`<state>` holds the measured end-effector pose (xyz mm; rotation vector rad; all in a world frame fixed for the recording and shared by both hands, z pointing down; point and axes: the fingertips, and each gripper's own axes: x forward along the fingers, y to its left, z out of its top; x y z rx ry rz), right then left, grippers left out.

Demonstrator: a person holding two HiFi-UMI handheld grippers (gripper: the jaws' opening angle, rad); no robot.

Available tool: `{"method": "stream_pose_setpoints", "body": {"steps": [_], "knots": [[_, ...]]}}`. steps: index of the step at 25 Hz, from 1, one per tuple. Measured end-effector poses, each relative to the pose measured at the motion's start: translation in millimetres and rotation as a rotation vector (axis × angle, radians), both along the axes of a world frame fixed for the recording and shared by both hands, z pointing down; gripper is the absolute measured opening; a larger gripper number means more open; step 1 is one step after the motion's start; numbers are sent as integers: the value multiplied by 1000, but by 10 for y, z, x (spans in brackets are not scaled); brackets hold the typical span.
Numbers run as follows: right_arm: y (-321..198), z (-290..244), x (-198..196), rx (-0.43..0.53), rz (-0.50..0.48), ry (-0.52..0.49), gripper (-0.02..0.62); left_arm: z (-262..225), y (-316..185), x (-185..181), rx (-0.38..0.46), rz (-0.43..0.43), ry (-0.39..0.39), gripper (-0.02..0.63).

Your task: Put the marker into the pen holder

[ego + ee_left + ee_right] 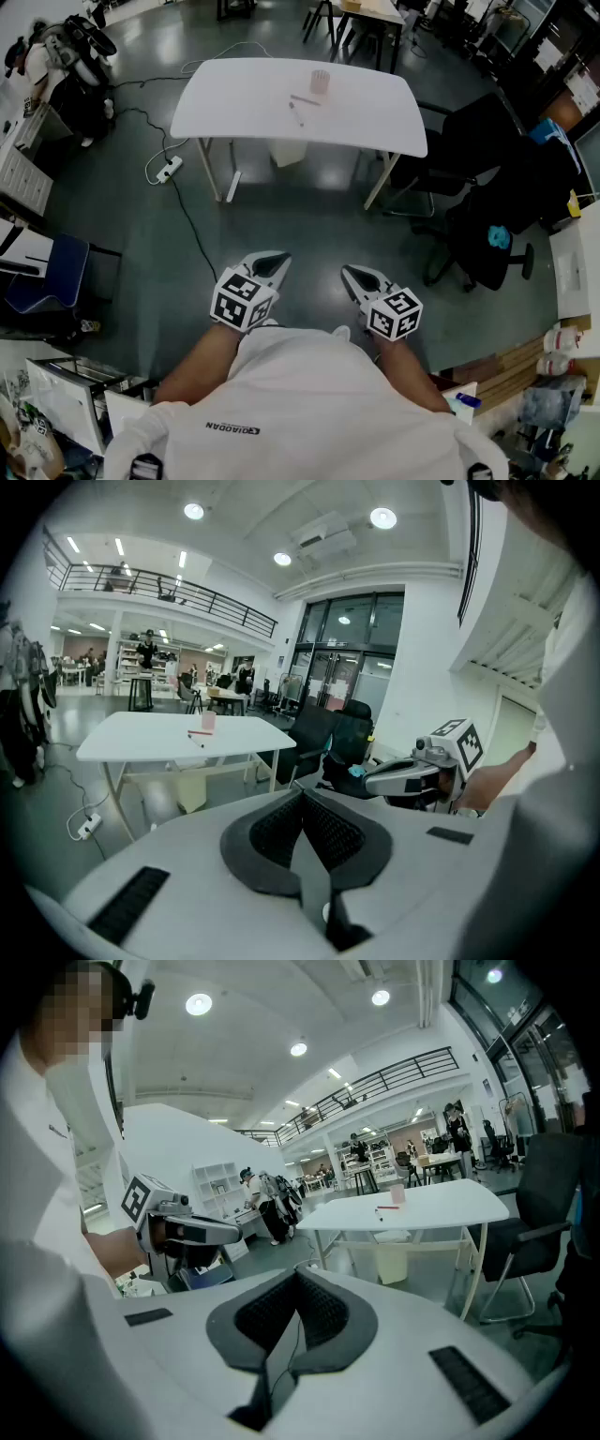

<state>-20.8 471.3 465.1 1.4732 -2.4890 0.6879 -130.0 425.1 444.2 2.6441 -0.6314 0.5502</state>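
A pink pen holder (320, 81) stands on the white table (244, 103) far ahead of me. Two pens lie beside it: a reddish marker (305, 99) and a dark one (297, 114). My left gripper (275, 262) and right gripper (352, 275) are held close to the person's body, well short of the table, both shut and empty. The left gripper view shows the pen holder (208, 721), the marker (200, 733) and the right gripper (412, 772) off to the side. The right gripper view shows the pen holder (397, 1193), the marker (385, 1207) and the left gripper (187, 1230).
Black office chairs (487, 187) crowd the table's right end. A power strip (169, 169) with a cable lies on the floor at the table's left. A pale bin (286, 152) stands under the table. A blue chair (56, 272) is at the left.
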Motion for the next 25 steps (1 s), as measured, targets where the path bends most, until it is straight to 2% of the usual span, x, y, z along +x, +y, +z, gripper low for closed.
{"method": "stream_pose_setpoints", "body": {"steps": [5, 15, 20, 25], "knots": [[-77, 28, -69, -5, -7, 1, 18, -23, -44, -50, 41, 7, -34, 28], [-74, 65, -287, -30, 2, -15, 18, 32, -116, -157, 29, 40, -27, 28], [-169, 67, -353, -21, 71, -33, 20, 123, -189, -318, 14, 46, -25, 28], [-223, 128, -497, -45, 42, -8, 18, 263, -245, -476, -11, 61, -43, 28]]}}
